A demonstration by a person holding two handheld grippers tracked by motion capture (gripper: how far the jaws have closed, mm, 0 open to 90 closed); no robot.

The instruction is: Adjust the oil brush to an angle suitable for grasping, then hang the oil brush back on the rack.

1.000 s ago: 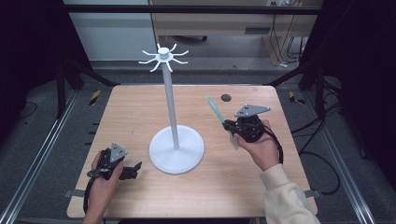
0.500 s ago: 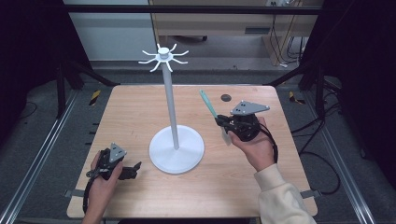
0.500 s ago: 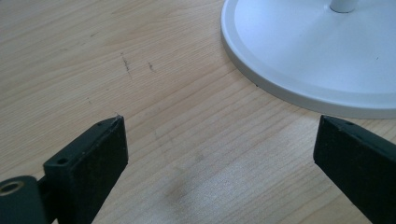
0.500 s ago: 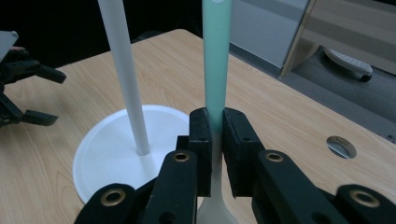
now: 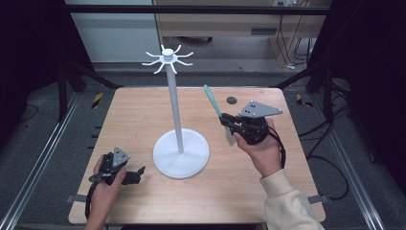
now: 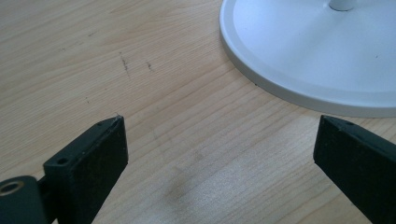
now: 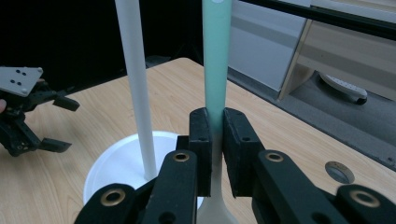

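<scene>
Teal-handled spatula (image 7: 217,60) with pale blade, clenched upright in my right claw (image 7: 212,140) near the table's right edge; left claw (image 6: 215,154) released beside the white stand base (image 6: 317,51).

Spatula (image 7: 217,60) tip past frame edge

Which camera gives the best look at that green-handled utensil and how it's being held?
The right gripper view: the green-handled utensil fills the middle, its handle pinched between the right gripper's black pads. The high view shows it small and slanted above the table. The left gripper view looks at tabletop and the stand's base.
</scene>
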